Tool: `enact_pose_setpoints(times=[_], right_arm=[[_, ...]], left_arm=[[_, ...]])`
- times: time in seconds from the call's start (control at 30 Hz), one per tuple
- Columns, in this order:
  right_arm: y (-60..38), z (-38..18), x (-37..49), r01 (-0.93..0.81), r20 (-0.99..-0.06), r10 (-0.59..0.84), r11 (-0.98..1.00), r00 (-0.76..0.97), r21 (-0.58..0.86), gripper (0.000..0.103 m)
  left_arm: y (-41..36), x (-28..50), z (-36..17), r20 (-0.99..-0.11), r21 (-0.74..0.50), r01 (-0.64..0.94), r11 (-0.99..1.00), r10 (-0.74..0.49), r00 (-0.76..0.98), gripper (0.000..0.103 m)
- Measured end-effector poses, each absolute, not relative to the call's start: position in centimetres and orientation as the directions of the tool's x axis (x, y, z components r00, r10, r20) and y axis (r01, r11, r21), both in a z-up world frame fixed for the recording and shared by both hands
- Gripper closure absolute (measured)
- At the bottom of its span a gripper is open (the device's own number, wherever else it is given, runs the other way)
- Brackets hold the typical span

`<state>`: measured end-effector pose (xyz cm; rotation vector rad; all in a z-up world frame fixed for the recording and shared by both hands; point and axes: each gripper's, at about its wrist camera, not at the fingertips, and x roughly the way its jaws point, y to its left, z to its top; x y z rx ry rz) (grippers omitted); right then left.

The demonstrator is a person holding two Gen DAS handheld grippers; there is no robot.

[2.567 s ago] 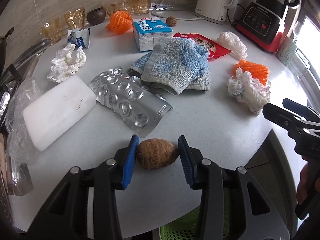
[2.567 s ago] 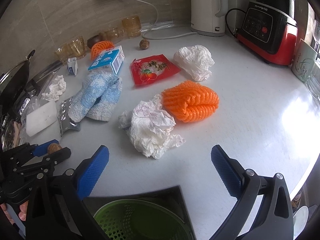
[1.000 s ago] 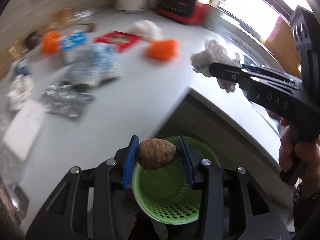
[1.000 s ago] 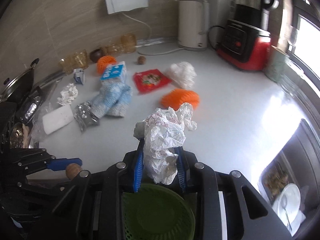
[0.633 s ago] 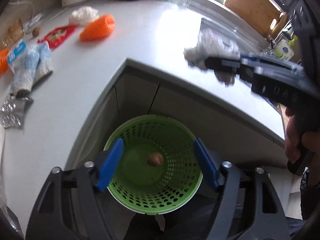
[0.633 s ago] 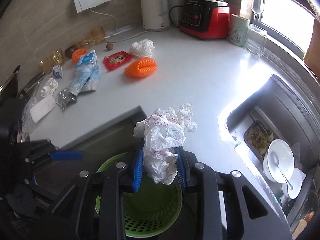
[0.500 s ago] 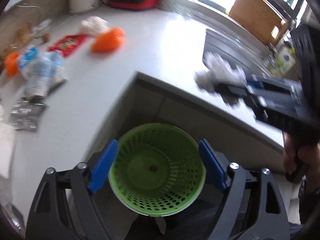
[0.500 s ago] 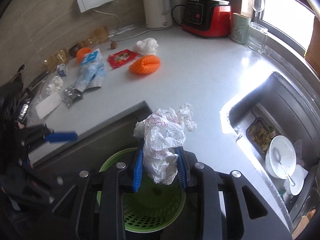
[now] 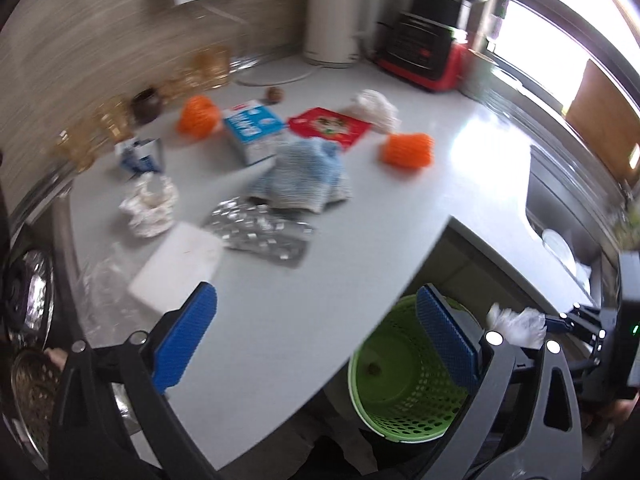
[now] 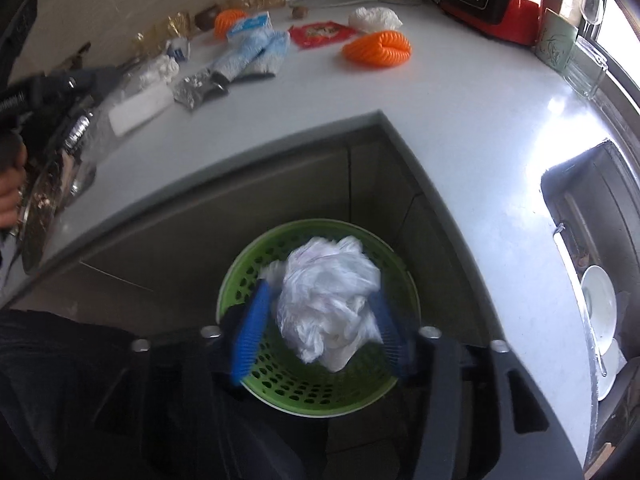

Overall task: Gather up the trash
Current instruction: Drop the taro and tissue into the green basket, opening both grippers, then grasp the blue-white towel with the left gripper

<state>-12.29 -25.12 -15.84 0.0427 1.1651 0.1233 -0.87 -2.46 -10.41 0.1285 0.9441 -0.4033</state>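
Note:
My right gripper (image 10: 320, 322) hangs over the green basket (image 10: 248, 264) below the counter edge. Its blue pads have spread apart, and the crumpled white paper (image 10: 332, 300) sits loosely between them over the basket mouth. In the left wrist view the paper (image 9: 516, 322) shows beside the green basket (image 9: 384, 396), with a small brown nut (image 9: 375, 368) on the basket floor. My left gripper (image 9: 316, 340) is open and empty above the counter's front edge.
On the white counter (image 9: 460, 184) lie a white block (image 9: 176, 264), foil blister sheet (image 9: 260, 232), blue cloth (image 9: 304, 176), milk carton (image 9: 250, 130), red packet (image 9: 328, 126), two orange nets (image 9: 406, 150), and crumpled tissues (image 9: 150, 204). A sink (image 10: 592, 248) lies at the right.
My left gripper dropped the brown nut into the basket and swung back toward the counter. My right gripper carried the paper over the basket and its jaws have opened.

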Motion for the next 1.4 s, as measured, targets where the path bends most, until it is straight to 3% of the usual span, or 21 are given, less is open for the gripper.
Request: enact_pose_setpoints(times=[0.07, 0.47, 0.9, 1.4], right_arm=[[-25.0, -15.8, -12.2, -0.079, -0.916, 0.104, 0.994, 0.387, 0.08, 0.027], [-27.1, -11.4, -9.7, 0.003, -0.837, 0.08, 0.995, 0.542, 0.098, 0.003], [-28.8, -8.5, -2.4, 0.041, -0.751, 0.052, 0.994, 0.659, 0.104, 0.002], [-32.0, -10.2, 4.6, 0.008, -0.771, 0.079, 0.994, 0.631, 0.108, 0.002]], left_arm=[[-1.6, -0.3, -10.7, -0.812, -0.081, 0.355, 0.931, -0.269, 0.518, 0.008], [-1.8, 0.7, -10.4, -0.796, -0.112, 0.338, 0.935, -0.288, 0.532, 0.008], [-6.8, 4.6, -10.7, -0.776, -0.088, 0.359, 0.929, -0.29, 0.56, 0.008], [-11.4, 12.8, -14.7, -0.821, -0.042, 0.307, 0.951, -0.208, 0.531, 0.008]])
